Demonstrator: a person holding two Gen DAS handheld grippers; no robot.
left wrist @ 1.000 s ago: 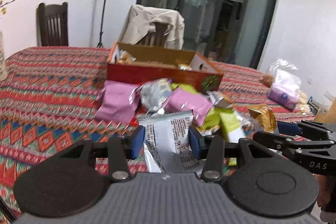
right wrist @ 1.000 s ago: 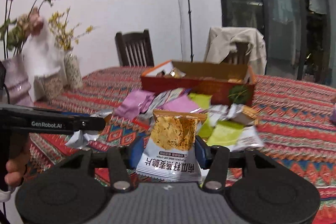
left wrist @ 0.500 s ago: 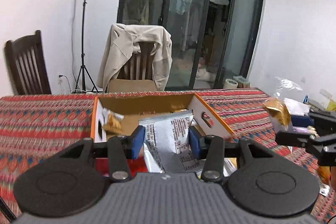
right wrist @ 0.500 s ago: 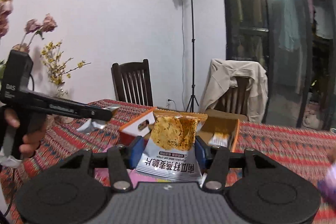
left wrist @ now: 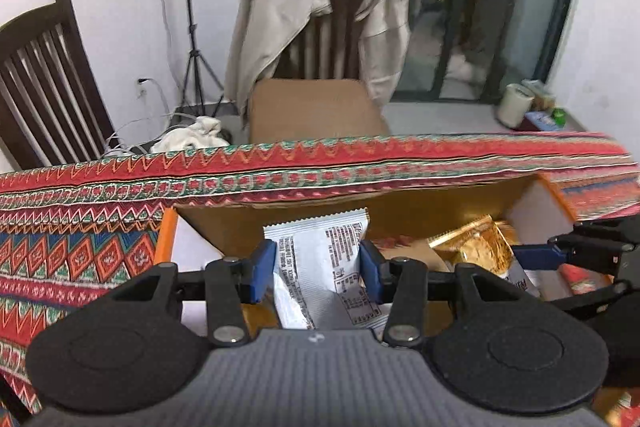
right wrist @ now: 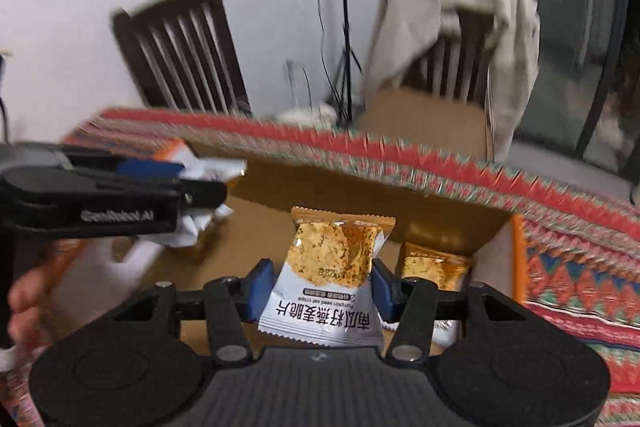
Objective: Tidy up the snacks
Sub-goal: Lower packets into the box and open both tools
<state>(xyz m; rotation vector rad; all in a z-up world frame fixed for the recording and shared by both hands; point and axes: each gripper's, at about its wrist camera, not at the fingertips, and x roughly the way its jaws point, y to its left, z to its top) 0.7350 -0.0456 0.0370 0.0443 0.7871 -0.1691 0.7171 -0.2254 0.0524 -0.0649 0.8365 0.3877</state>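
left gripper (left wrist: pixel 318 273) fingers clamp silver packet (left wrist: pixel 320 267) over open snack box (left wrist: pixel 536 203) on bench | right gripper (right wrist: pixel 322 285) fingers clamp crisp packet (right wrist: pixel 332 267) over same box | risk: the two grippers sit close together, a collision could knock a packet onto the tablecloth (left wrist: pixel 80 227)

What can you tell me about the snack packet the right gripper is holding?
The oat crisp packet is a sealed pillow pouch of glossy film, with an orange top seam, a golden crisp pictured above a white lower half with printed lettering. It hangs upright, pinched at both sides by the right gripper's blue pads, above the open cardboard box.
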